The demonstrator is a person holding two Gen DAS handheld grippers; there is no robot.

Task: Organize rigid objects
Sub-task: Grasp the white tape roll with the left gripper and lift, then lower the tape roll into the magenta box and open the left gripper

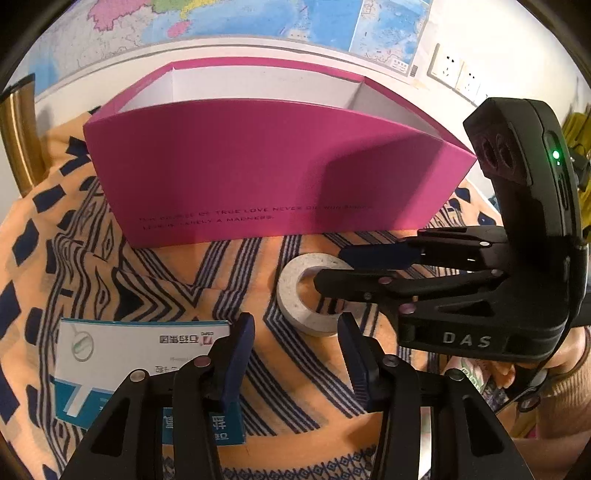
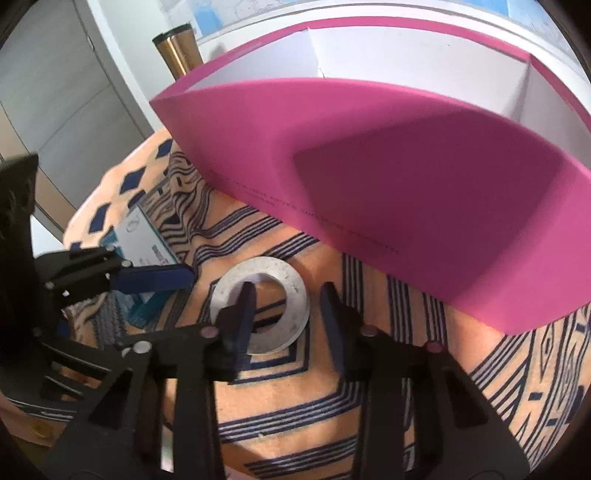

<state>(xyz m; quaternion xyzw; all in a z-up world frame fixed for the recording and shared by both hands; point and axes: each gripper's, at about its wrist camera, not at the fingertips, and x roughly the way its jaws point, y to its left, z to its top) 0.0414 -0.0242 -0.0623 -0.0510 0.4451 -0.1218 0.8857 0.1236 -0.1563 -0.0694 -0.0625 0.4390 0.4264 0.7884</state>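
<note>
Grey tape roll (image 2: 260,304) and medicine carton (image 1: 140,369) are seen on the patterned worktop (image 1: 295,424), near the magenta box (image 1: 258,166); neither is stowed. Right hand-held gripper (image 2: 288,314) straddles the roll's right rim, spread; left hand-held gripper (image 1: 295,354) is spread, empty.

A map (image 1: 258,14) hangs on the white wall (image 1: 480,44) beside sockets (image 1: 448,66); an orange patterned cloth (image 1: 295,435) covers the worktop; grey cabinet doors (image 2: 55,92) stand nearby.
</note>
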